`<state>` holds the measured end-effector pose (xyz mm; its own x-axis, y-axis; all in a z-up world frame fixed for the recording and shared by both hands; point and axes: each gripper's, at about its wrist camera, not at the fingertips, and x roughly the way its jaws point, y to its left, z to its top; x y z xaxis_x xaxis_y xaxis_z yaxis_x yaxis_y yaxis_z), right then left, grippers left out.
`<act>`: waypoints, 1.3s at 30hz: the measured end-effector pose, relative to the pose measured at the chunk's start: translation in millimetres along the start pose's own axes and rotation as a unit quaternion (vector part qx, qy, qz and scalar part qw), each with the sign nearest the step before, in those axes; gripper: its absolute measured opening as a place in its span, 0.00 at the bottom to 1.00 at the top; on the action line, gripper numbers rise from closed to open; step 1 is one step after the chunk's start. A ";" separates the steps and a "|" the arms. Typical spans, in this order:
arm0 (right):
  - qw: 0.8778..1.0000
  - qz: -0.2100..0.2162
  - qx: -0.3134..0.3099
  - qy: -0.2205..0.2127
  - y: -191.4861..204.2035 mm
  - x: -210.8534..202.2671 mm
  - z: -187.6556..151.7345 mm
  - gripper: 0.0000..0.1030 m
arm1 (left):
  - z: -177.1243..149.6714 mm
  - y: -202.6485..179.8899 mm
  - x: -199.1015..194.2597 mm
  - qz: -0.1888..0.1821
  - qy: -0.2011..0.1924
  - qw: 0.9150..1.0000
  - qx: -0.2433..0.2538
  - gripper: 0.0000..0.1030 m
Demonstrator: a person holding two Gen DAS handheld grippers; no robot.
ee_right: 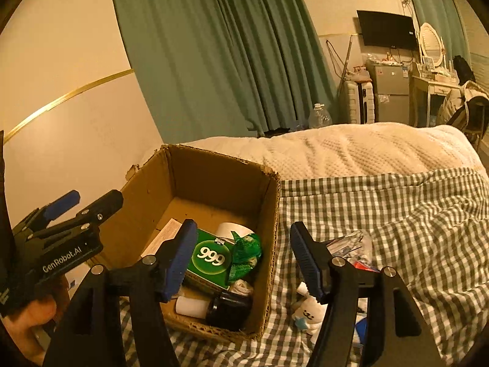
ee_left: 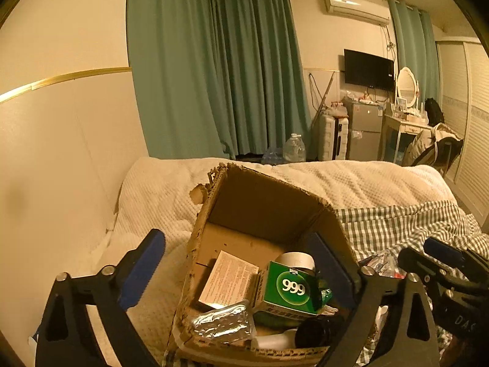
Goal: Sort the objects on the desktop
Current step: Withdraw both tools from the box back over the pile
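A torn cardboard box (ee_left: 266, 202) stands on the bed and holds a green "999" carton (ee_left: 290, 287), a foil blister pack (ee_left: 223, 321), a printed white carton (ee_left: 226, 278), a tape roll (ee_left: 295, 260), a dark jar (ee_right: 229, 305) and a white tube (ee_right: 191, 305). My left gripper (ee_left: 237, 270) hangs over the box, jaws wide open and empty. My right gripper (ee_right: 244, 257) is open too, nothing in it, above the box's right wall (ee_right: 272, 244). Right of the box, a small white plush figure (ee_right: 308, 315) lies on the checked cloth (ee_right: 397, 214).
A crinkly plastic packet (ee_right: 351, 241) and small red and blue items lie on the checked cloth beside the plush. A white quilt (ee_right: 351, 150) covers the far bed. The wall is close on the left. A hand (ee_right: 27, 321) holds the left gripper.
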<state>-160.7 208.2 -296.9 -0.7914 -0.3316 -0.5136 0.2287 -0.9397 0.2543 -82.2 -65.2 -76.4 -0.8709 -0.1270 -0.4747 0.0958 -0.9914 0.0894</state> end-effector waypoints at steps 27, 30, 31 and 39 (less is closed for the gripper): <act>0.996 -0.069 -0.045 -0.044 -66.1 -60.3 -0.5 0.94 | -9.7 -63.8 -44.0 -0.070 -0.052 0.996 0.002 1.00; 0.993 -0.088 -0.067 -0.031 -81.8 -57.0 -8.6 0.94 | -26.1 -89.0 -38.9 -0.078 -0.043 0.996 0.013 1.00; 0.993 -0.089 -0.067 -0.025 -88.0 -54.9 -11.7 0.94 | -32.2 -95.5 -38.3 -0.082 -0.042 0.996 0.014 1.00; 0.996 -0.081 -0.040 -0.004 -134.6 -39.1 -24.7 0.94 | -68.1 -135.5 -36.3 -0.102 -0.063 0.993 0.009 1.00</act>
<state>-146.6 345.6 -331.3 -0.8263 -0.1745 -0.5355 0.1416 -0.9846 0.1024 -30.8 71.6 -130.9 -0.9247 0.0831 -0.3716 -0.0972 -0.9951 0.0195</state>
